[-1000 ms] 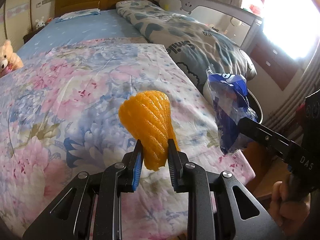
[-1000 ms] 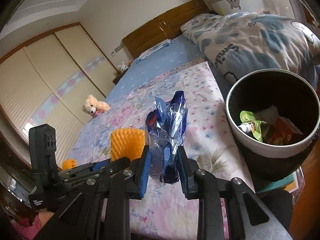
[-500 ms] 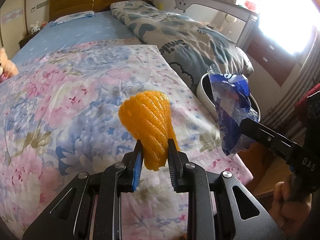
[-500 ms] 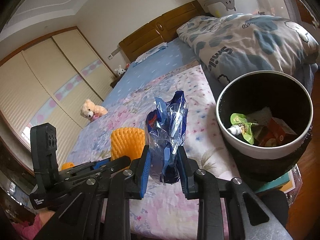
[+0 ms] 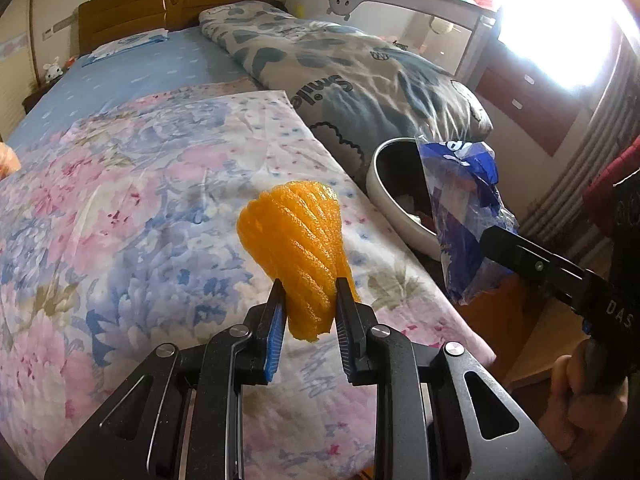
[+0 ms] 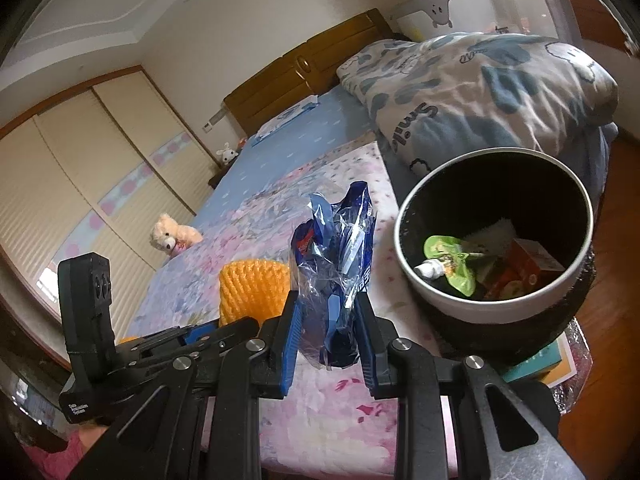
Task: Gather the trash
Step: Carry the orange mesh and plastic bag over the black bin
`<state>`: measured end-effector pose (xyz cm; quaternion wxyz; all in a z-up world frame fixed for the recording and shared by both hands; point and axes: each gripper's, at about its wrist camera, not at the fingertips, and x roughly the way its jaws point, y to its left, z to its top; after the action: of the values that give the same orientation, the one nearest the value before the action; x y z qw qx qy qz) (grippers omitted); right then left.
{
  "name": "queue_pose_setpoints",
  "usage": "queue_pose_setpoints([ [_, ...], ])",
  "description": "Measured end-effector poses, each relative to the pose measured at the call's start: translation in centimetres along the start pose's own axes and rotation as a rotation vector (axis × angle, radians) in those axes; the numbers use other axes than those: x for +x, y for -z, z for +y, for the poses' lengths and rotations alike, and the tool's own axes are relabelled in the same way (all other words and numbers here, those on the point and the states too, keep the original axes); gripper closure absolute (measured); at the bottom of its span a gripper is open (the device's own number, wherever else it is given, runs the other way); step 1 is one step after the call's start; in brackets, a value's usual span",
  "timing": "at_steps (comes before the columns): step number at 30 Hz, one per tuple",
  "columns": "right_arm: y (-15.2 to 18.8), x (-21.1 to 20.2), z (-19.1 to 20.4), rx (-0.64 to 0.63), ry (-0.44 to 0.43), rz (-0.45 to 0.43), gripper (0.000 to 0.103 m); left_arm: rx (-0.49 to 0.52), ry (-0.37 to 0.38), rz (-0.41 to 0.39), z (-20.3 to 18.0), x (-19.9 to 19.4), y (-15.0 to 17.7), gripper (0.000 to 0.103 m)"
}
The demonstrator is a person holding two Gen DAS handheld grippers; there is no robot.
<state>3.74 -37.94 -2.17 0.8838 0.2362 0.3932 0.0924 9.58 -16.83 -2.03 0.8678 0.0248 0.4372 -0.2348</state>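
The mouth of the trash bin (image 6: 492, 236) at right of the right wrist view stands open, with only low litter at its bottom. The grey duvet (image 6: 480, 100) crowds its far rim. Floral bedspread (image 5: 140, 208) lies flat and bare at left.

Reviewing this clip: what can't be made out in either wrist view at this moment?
- Left wrist view: the bin interior is mostly covered by the blue wrapper held in the right gripper.
- Right wrist view: the orange foam net is partly hidden behind the left gripper.
- Left wrist view: the window is blown out.
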Motion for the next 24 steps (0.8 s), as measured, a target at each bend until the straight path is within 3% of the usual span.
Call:
queue_pose_setpoints([
  [24, -1.5, -2.3, -4.8, 0.076, 0.100, -0.047, 0.077, 0.095, 0.064, -0.008, -5.2, 1.6, -2.8, 0.081],
])
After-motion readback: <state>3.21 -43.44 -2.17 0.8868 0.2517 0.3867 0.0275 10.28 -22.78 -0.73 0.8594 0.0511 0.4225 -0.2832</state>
